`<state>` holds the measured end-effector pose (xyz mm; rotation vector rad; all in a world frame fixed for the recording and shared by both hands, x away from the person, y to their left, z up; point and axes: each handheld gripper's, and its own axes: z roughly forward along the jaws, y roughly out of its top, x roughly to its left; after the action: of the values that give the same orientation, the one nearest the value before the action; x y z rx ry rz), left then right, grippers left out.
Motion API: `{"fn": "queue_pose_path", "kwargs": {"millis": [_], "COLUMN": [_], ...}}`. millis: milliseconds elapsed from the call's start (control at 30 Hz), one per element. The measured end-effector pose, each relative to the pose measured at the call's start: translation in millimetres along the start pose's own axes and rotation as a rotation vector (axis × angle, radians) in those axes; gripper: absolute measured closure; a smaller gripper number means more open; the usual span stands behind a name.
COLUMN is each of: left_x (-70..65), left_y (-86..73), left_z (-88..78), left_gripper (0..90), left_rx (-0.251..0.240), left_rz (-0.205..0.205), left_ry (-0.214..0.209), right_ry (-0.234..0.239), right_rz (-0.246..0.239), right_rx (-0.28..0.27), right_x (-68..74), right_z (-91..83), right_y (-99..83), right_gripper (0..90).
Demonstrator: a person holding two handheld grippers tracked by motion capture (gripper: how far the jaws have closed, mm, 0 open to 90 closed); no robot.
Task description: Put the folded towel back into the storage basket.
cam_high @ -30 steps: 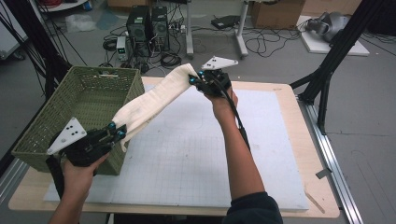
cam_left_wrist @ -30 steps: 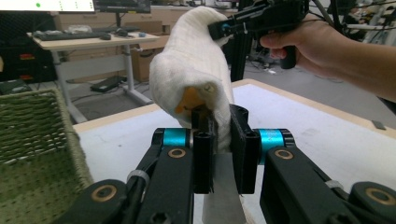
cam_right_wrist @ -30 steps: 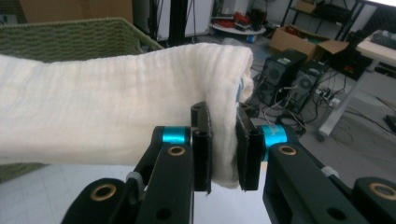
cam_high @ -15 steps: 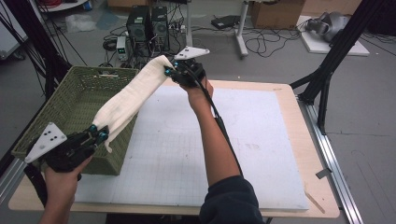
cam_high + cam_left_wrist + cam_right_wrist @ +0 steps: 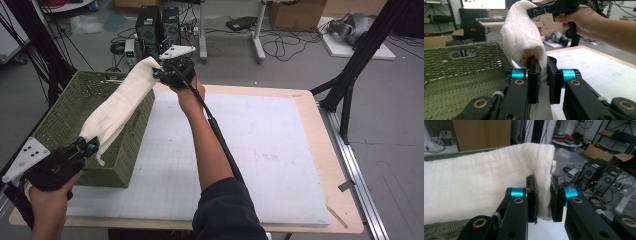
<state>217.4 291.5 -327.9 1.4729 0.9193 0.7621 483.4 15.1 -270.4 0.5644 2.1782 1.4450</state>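
The left hand-held gripper [image 5: 86,146] pinches one end of a white towel [image 5: 121,101]. The right hand-held gripper [image 5: 161,73] pinches the other end. The towel hangs stretched over the green basket [image 5: 65,117].

A cream-white towel [image 5: 119,105] of soft, finely ribbed cloth is stretched in the air as a long band, folded along its length. It slopes from a high end at about 1 o'clock down to a low end at about 7 o'clock, and it hangs over the near right rim of a green woven basket [image 5: 60,120]. The right gripper [image 5: 159,73] pinches the high end between its jaws, and the left gripper [image 5: 86,145] pinches the low end, where a short corner dangles. The basket stands on the left part of the tabletop [image 5: 260,145], open side up.
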Motion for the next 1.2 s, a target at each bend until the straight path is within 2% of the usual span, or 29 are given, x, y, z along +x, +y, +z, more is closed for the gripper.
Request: {"fn": "queue_pose_path", "kwargs": {"millis": [367, 500, 1000, 1200], "left_x": [11.9, 16.1, 26.5, 30.3], "left_y": [-2.8, -3.8, -5.1, -6.9], "left_z": [-19.3, -26.5, -39.4, -42.2], "left_gripper": [81.5, 81.5, 81.5, 81.5], "left_rx": [0.008, 0.003, 0.000, 0.003], "left_rz": [0.012, 0.002, -0.022, -0.034], "left_ry": [0.080, 0.101, 0.137, 0.148], "right_ry": [0.055, 0.071, 0.102, 0.100], "right_rz": [0.002, -0.005, -0.010, -0.013], "right_rx": [-0.009, -0.011, 0.009, 0.030], "right_x": [17.9, 26.4, 47.8, 55.4], "right_z": [34.2, 47.8, 87.2, 99.1], "right_y": [10.2, 16.6, 28.7, 30.5], "right_gripper": [79.5, 79.5, 79.4, 79.4]}}
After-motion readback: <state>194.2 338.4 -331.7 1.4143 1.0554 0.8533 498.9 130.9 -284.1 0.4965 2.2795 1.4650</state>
